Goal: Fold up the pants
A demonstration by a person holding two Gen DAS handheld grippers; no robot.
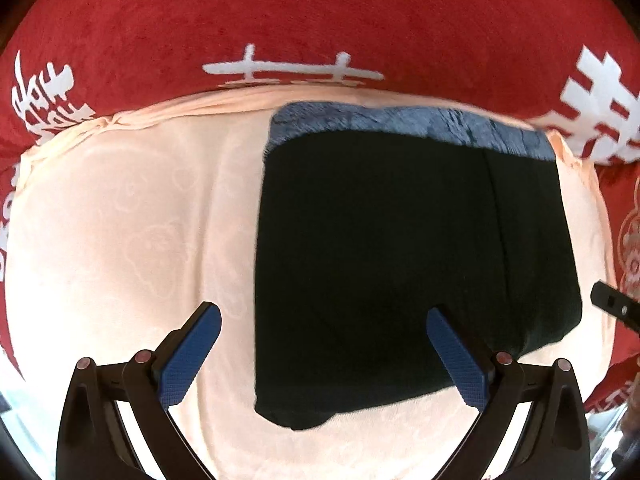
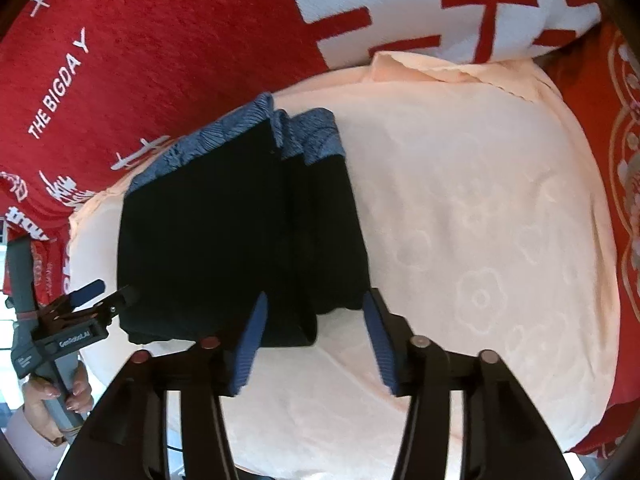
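Observation:
The black pants [image 1: 400, 260] lie folded into a compact block with a blue patterned waistband [image 1: 420, 126] at the far edge, on a peach towel [image 1: 120, 240]. My left gripper [image 1: 324, 316] is open and empty, hovering over the block's near left edge. In the right wrist view the pants [image 2: 224, 232] lie left of centre with the waistband [image 2: 316, 136] at the far end. My right gripper [image 2: 314, 304] is open and empty over the block's near right corner. The left gripper [image 2: 106, 294] shows at the left, open, at the pants' left edge.
A red blanket with white characters [image 1: 320, 12] covers the surface under and around the towel. A hand [image 2: 44, 396] holds the left gripper's grey handle at lower left. The right gripper's tip [image 1: 616, 304] shows at the right edge of the left wrist view.

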